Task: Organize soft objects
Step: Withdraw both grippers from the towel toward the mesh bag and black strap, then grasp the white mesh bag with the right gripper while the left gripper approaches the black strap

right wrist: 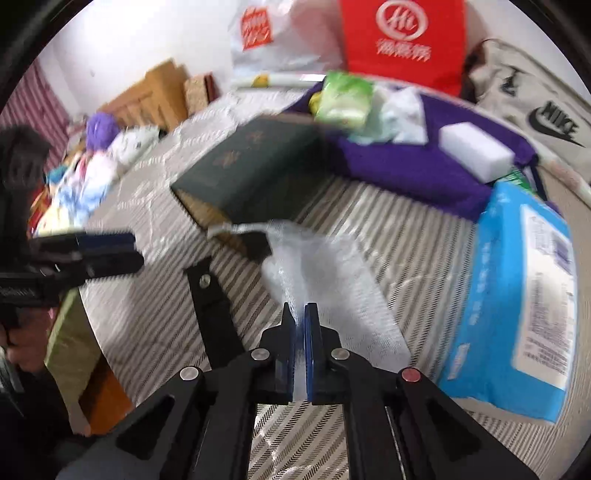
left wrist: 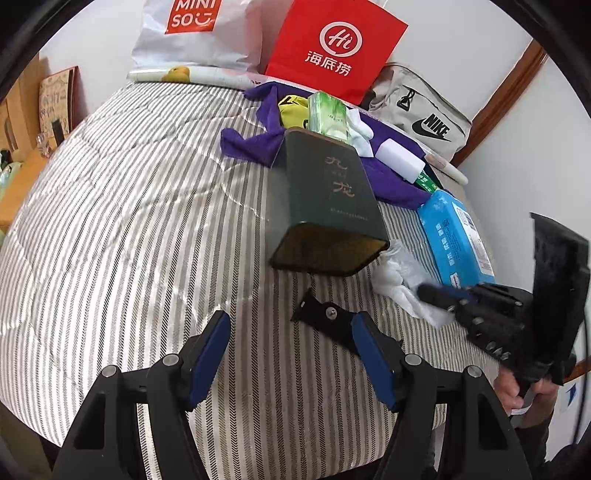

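A dark green rectangular tin [left wrist: 325, 199] lies on its side on the striped bed, its open mouth toward me; it also shows in the right wrist view [right wrist: 251, 173]. My right gripper [right wrist: 300, 314] is shut on a thin white tissue sheet [right wrist: 325, 273], which lies beside the tin's mouth [left wrist: 400, 275]. My left gripper [left wrist: 290, 332] is open and empty, just short of the tin's mouth. A purple cloth [left wrist: 391, 177] with a white sponge block [left wrist: 400, 162], a green tissue pack [left wrist: 328, 116] and a blue wipes pack [left wrist: 458, 236] lie behind and to the right.
A small black bracket [left wrist: 325, 317] lies on the striped bedspread [left wrist: 129, 221] between my left fingers. A red paper bag [left wrist: 332, 48], a white Miniso bag [left wrist: 192, 33] and a grey Nike bag [left wrist: 421, 114] stand at the head of the bed.
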A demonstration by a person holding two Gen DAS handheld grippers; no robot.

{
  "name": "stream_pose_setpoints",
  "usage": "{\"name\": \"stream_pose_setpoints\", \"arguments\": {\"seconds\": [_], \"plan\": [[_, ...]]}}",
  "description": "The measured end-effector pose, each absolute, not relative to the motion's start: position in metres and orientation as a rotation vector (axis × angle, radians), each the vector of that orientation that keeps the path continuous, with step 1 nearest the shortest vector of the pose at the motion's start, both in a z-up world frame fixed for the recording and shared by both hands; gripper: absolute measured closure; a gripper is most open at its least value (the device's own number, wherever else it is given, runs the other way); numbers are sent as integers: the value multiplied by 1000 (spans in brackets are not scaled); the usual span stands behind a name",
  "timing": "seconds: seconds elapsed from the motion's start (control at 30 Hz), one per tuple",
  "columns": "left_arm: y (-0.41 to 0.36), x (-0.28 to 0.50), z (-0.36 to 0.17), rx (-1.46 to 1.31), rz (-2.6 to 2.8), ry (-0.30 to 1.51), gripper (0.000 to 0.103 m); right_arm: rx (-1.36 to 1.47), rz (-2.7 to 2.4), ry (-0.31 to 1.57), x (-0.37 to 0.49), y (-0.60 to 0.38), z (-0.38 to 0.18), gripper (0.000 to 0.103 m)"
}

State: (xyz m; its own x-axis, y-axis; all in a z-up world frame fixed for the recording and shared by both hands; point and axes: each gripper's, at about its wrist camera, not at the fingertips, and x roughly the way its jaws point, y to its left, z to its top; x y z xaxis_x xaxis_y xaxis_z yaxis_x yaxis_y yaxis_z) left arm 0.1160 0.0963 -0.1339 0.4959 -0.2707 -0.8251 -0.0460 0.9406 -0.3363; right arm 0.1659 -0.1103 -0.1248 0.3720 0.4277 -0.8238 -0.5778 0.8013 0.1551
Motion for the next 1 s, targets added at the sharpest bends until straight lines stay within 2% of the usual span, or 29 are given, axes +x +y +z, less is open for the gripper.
{"name": "stream_pose_setpoints", "arguments": {"seconds": [0.47,0.67,0.77,0.8,0.87,0.9,0.93,0.97,1.0], "plan": [[50,110,-147,-305,-247,1084,38,-43,587,895,119,-172,-80,99],[15,119,-162,-233,-189,1095,38,1,539,905,100,-206,-90,99],[7,127,-163,-208,-151,1094,34,20,544,923,98,-214,-101,95],[5,129,-164,-206,-138,1095,32,20,546,924,98,-215,-104,93],[-2,133,-164,-176,-107,1084,31,19,578,930,98,-211,-111,68],[-5,134,-165,-160,-92,1081,32,17,593,939,99,-207,-116,48],[-8,135,-165,-143,-75,1078,33,18,593,942,99,-205,-118,40],[-10,135,-165,-125,-57,1069,34,24,596,933,100,-201,-121,40],[-11,134,-165,-102,-41,1057,47,30,604,927,101,-198,-124,40]]}}
